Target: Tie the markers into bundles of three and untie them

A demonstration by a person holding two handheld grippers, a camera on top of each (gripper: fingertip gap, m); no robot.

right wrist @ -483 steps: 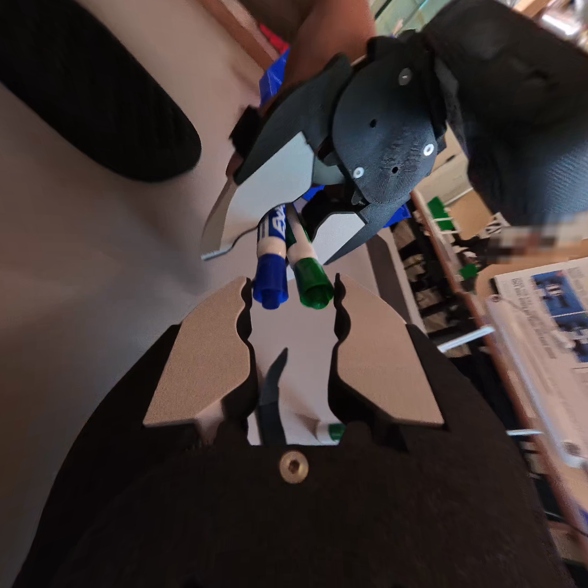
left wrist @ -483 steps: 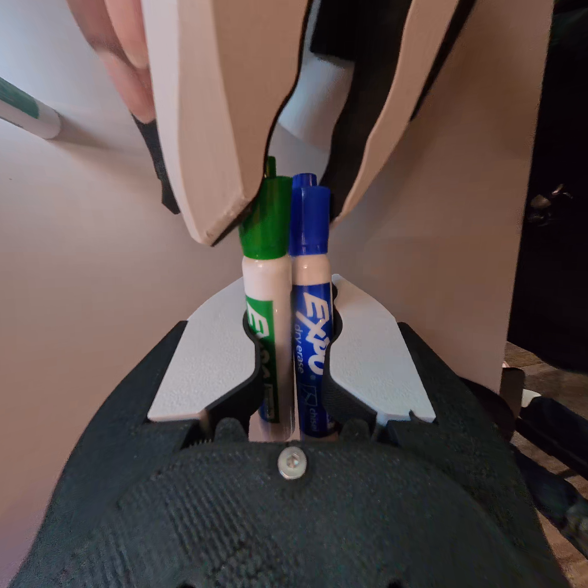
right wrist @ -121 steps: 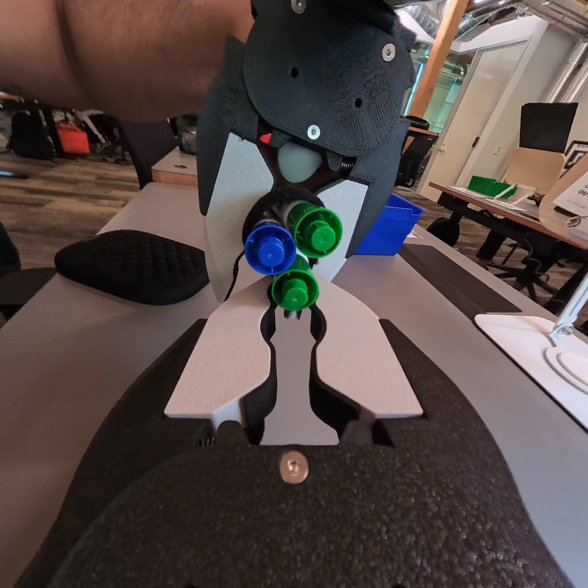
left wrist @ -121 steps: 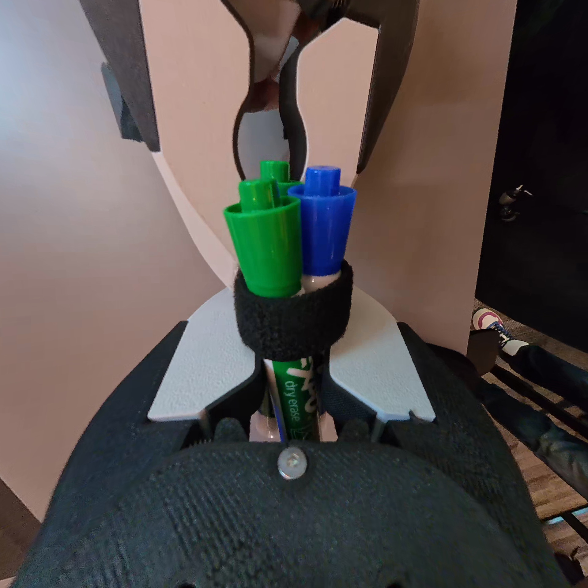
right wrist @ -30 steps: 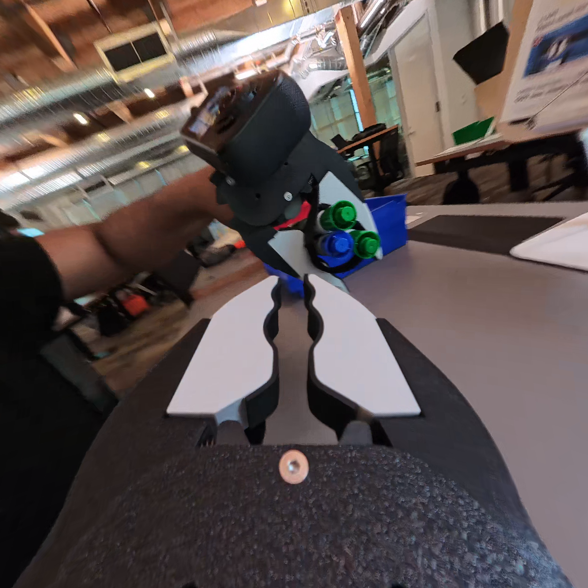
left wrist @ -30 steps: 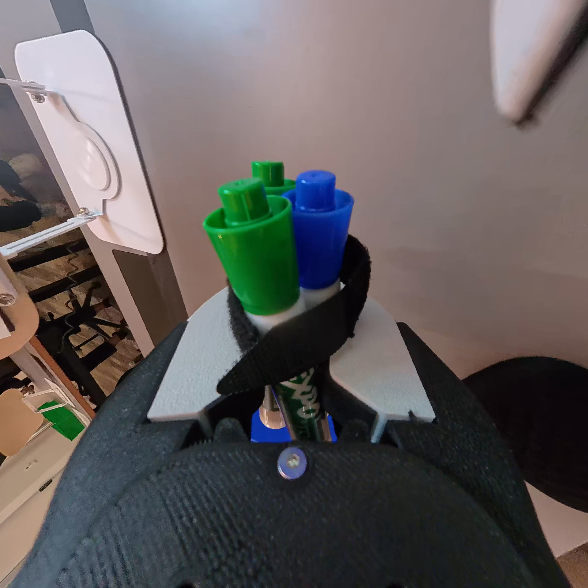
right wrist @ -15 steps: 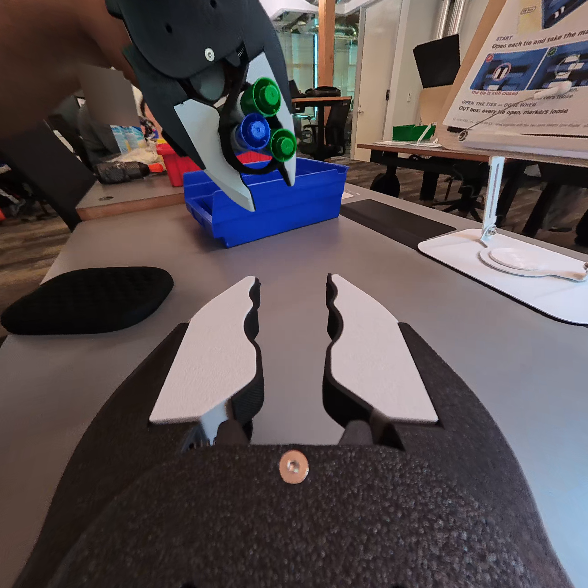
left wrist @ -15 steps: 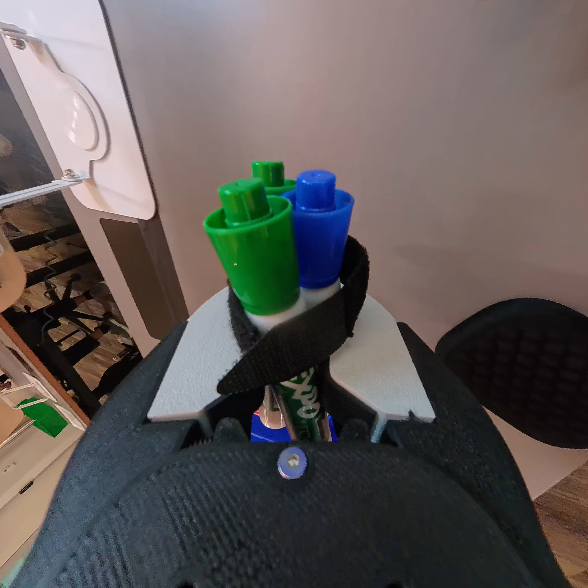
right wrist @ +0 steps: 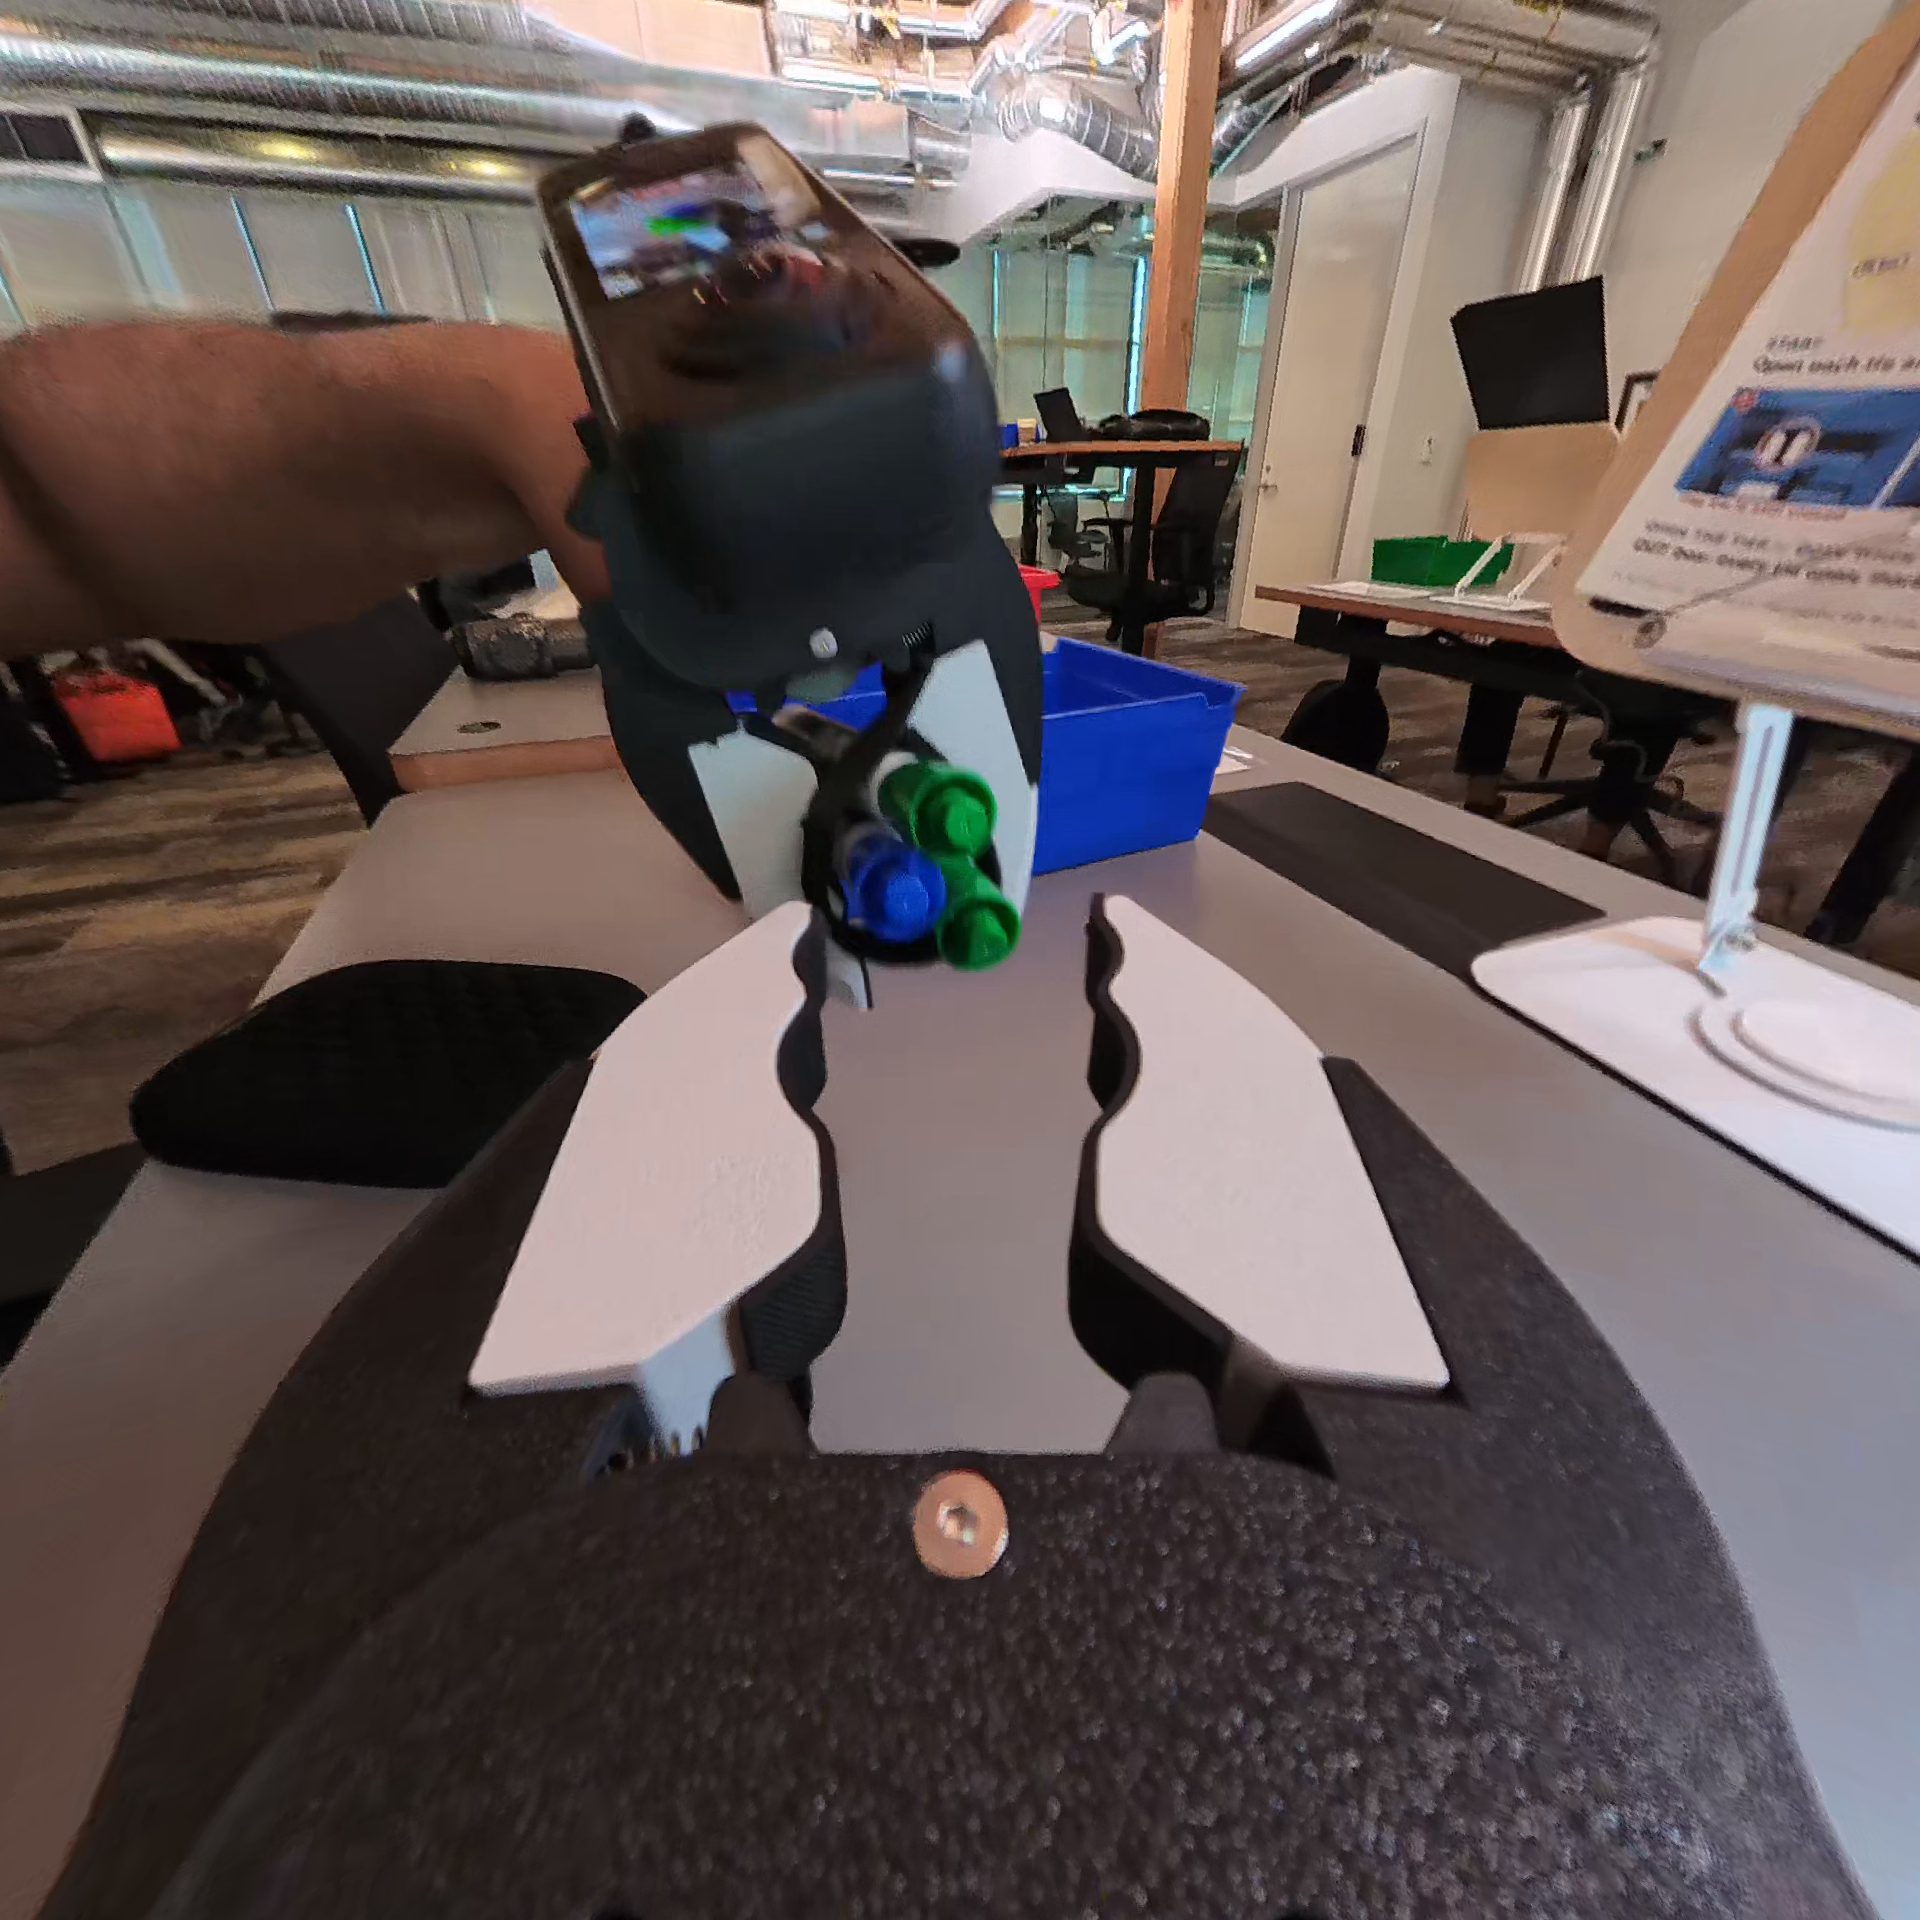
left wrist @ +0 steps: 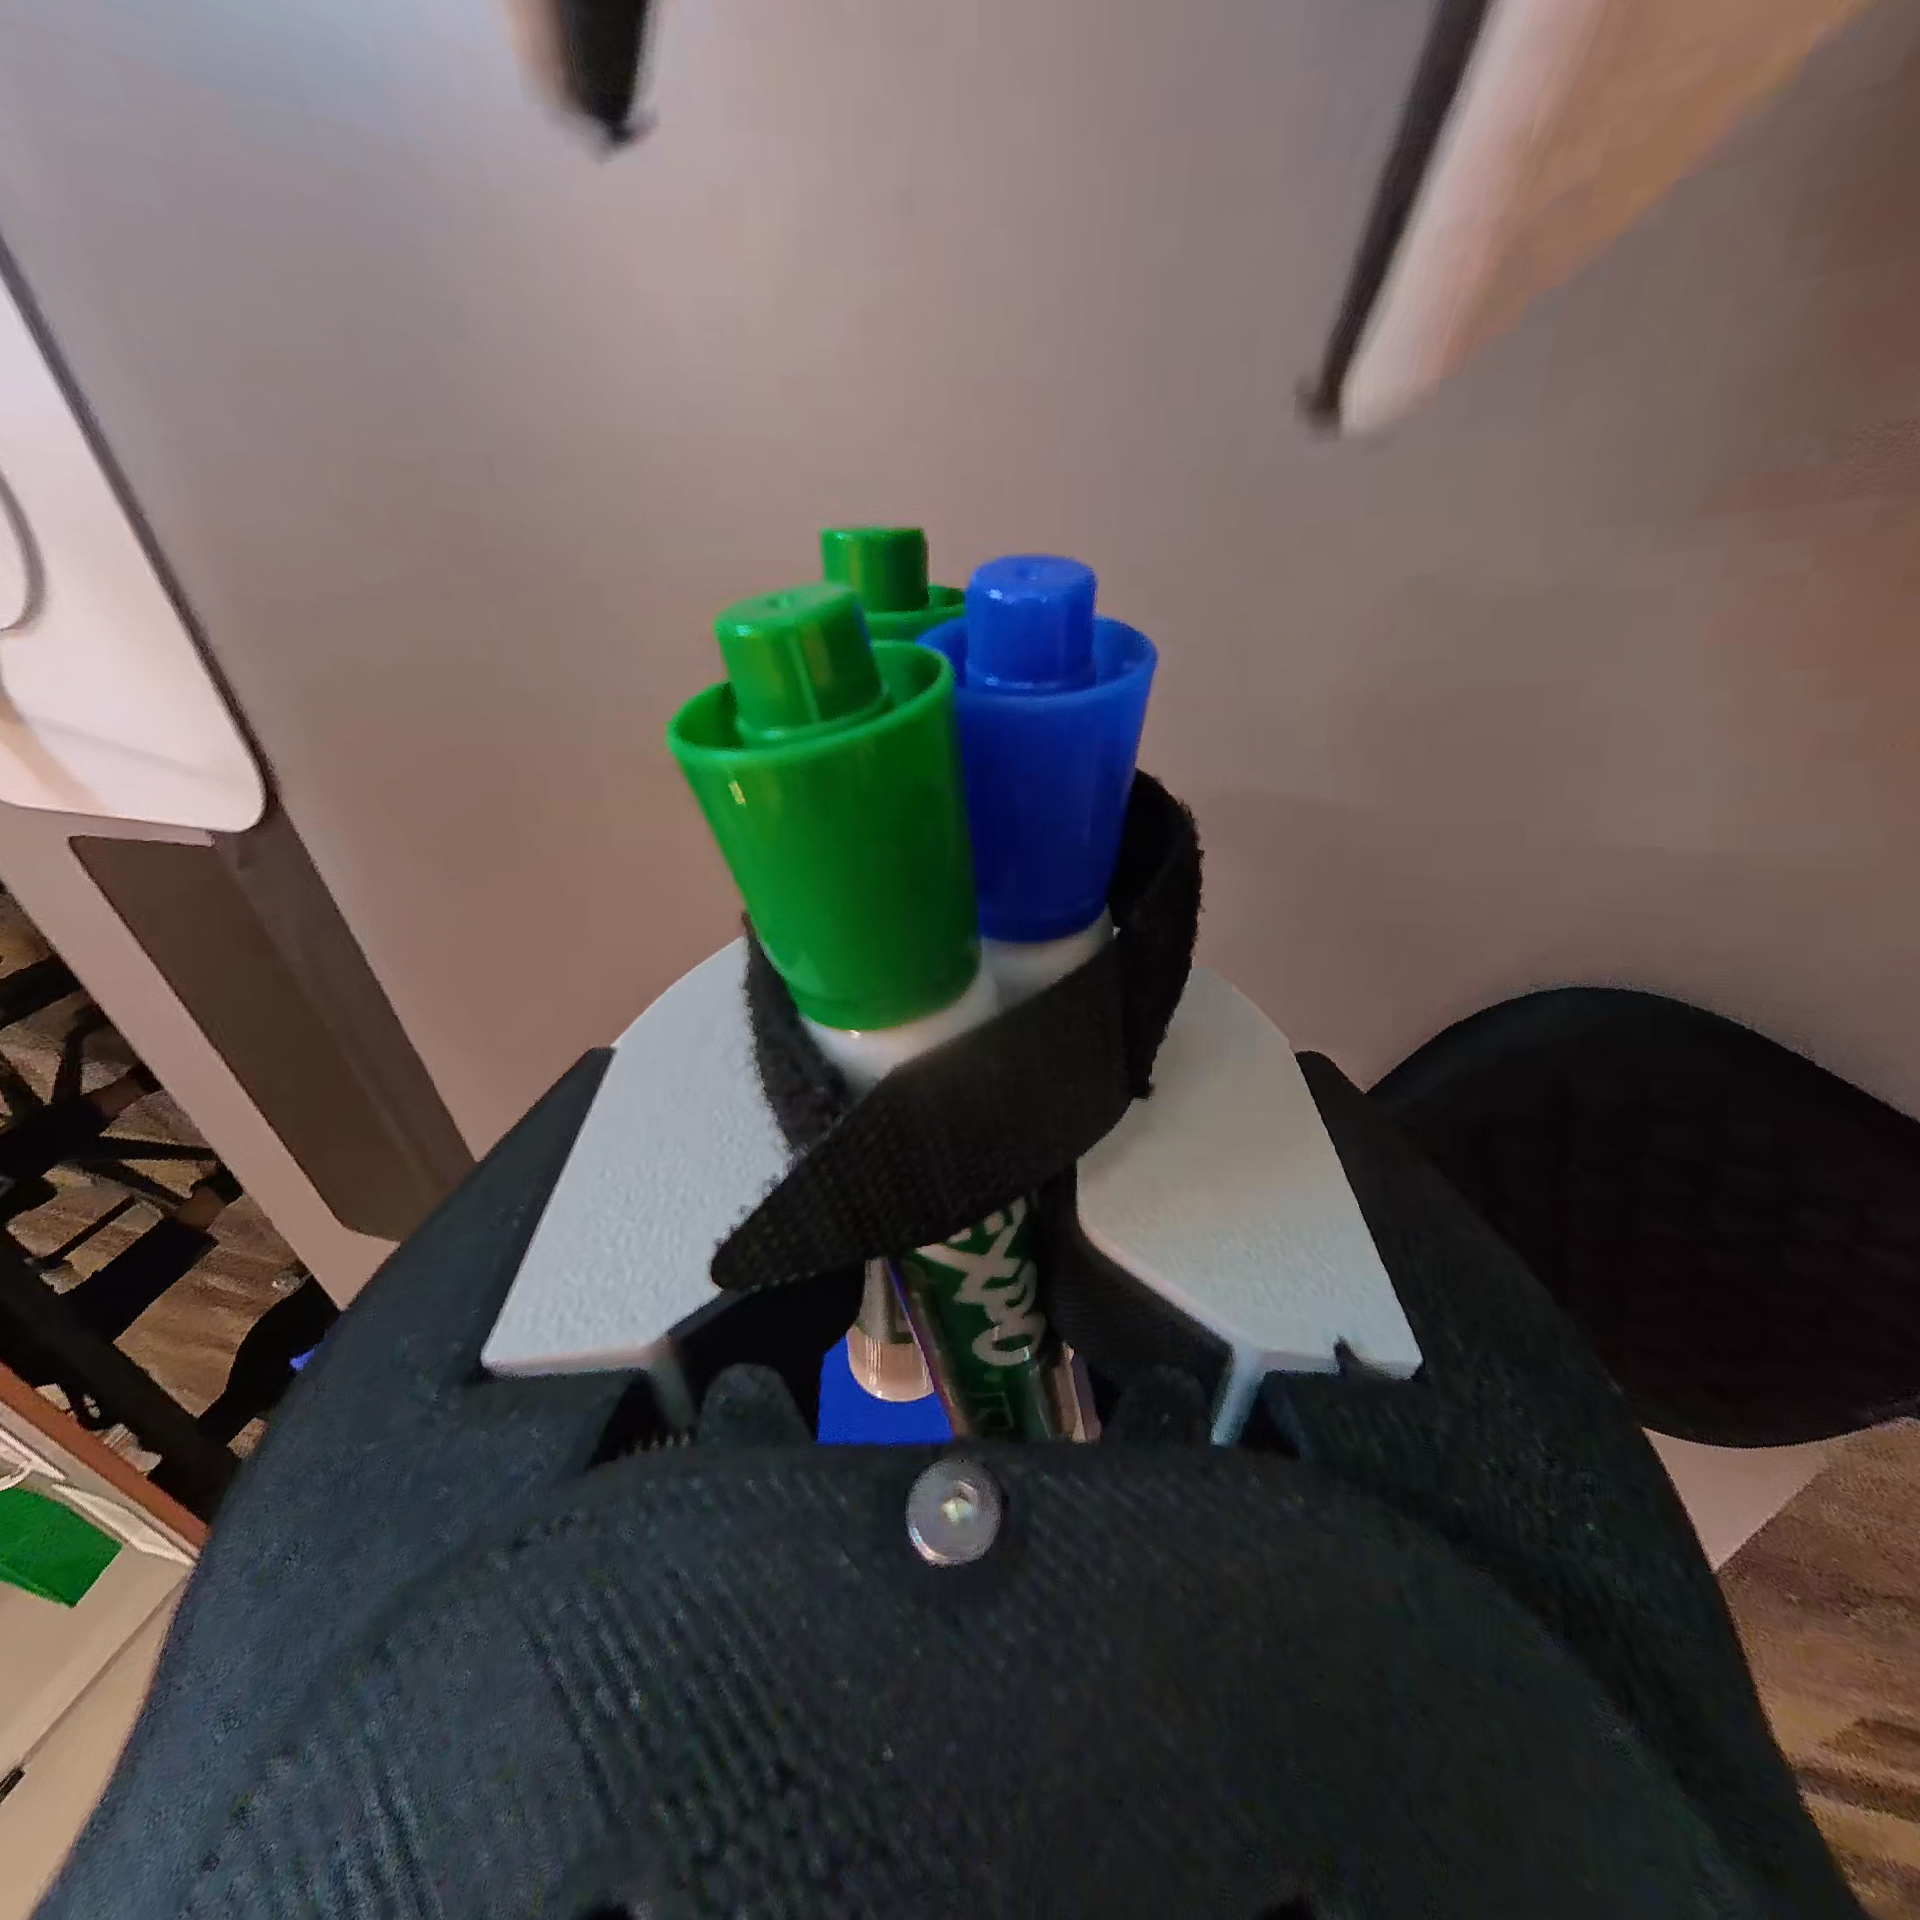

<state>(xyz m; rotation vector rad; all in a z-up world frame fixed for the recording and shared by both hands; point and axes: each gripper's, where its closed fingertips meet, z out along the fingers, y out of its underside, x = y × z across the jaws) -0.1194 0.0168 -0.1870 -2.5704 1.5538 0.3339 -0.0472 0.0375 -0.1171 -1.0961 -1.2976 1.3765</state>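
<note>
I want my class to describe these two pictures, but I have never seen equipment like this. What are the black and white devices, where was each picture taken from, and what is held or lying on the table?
A person holds a two-finger gripper in each hand; each carries a camera looking along its white fingers. In the left wrist view, the left gripper is shut on a bundle of markers, two green and one blue, wrapped in a black strap. In the right wrist view, the right gripper is open and empty, facing that bundle. On the grey table lie a blue bin, a black pad and a white sign stand.
</note>
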